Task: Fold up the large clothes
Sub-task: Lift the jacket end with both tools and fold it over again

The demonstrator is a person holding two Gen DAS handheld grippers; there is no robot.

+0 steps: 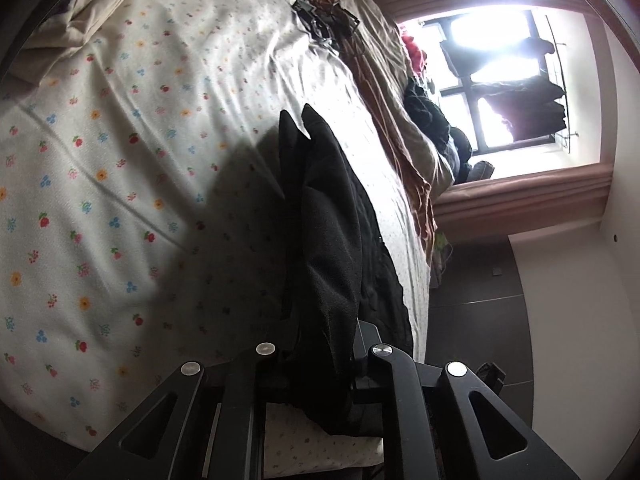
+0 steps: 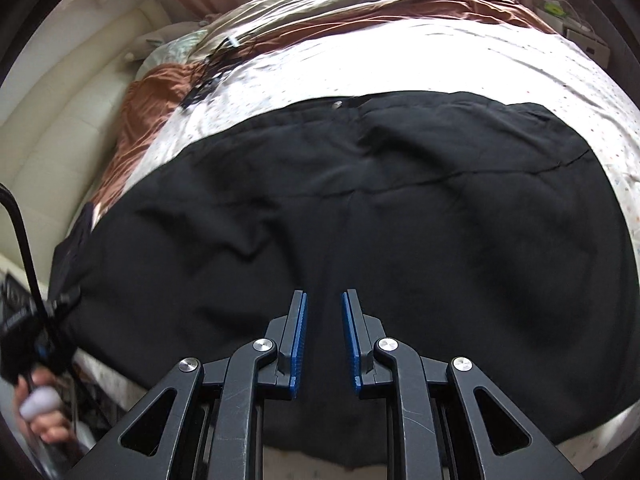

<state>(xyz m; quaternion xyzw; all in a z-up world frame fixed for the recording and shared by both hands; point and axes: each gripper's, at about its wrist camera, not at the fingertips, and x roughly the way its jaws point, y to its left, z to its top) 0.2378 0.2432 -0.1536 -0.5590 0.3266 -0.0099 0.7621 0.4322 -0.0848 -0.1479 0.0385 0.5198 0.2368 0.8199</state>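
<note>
A large black garment [image 2: 360,208] lies spread flat on a bed with a white flowered sheet [image 2: 400,64]. My right gripper [image 2: 324,300] is open, its blue-padded fingers [image 2: 301,332] hovering just above the near part of the garment, holding nothing. My left gripper [image 1: 320,344] is shut on an edge of the black garment [image 1: 328,220]; the cloth bunches between its jaws and hides the fingertips. In the left wrist view the camera is rolled sideways over the sheet [image 1: 120,160]. The left gripper and the hand holding it also show at the right wrist view's left edge [image 2: 36,320].
Rumpled brown and beige bedding [image 2: 340,8] lies at the far side of the bed with black hangers [image 2: 216,64] on it. A padded headboard [image 2: 60,128] is at left. A bright window [image 1: 504,80] with hanging clothes and a dark tiled floor [image 1: 472,320] are beside the bed.
</note>
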